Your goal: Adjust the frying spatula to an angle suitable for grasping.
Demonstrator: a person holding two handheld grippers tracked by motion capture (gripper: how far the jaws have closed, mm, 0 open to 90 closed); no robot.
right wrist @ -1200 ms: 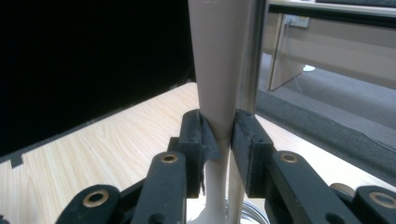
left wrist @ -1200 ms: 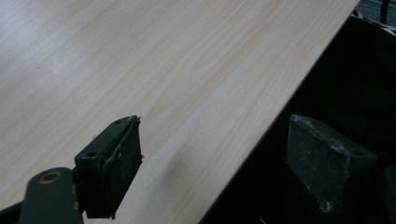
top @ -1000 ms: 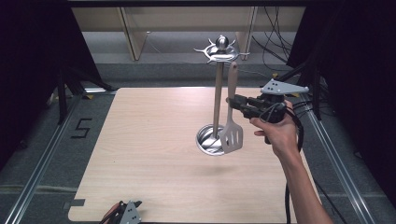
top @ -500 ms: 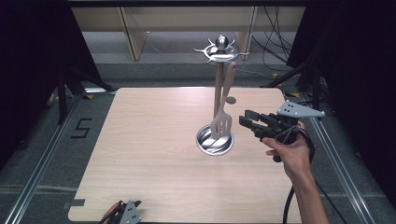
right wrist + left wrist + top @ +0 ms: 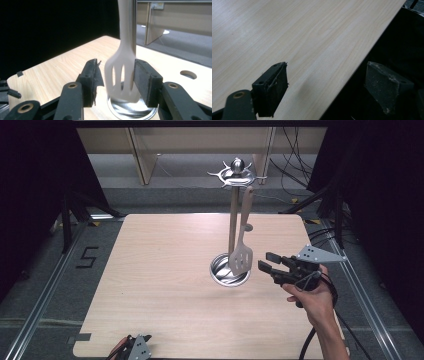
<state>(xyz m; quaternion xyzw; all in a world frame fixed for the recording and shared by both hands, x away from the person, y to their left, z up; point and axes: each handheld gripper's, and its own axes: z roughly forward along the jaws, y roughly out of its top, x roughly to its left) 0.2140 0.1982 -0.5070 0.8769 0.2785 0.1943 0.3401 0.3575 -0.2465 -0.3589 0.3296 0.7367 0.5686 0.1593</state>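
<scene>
The slotted spatula (image 5: pixel 242 249) is a pale metal one, hanging by its handle from the top ring of the utensil stand (image 5: pixel 234 210). It's tilted a bit, blade down over the stand's round shiny base (image 5: pixel 222 272), which sits right of the table's middle. The blade looks blurry in the right gripper view.

Free room and obstacles as I saw them: the table (image 5: pixel 150 285) lay bare across its left and near parts. The only obstruction was the utensil stand (image 5: pixel 232 220), its round base (image 5: pixel 225 275) right of centre, with a slotted spatula (image 5: pixel 241 250) hanging from its top ring. My right gripper (image 5: pixel 267 261) sat just right of the base, jaws apart, spatula blade ahead between them. My left gripper (image 5: pixel 135 350) rested at the near edge, jaws apart
</scene>
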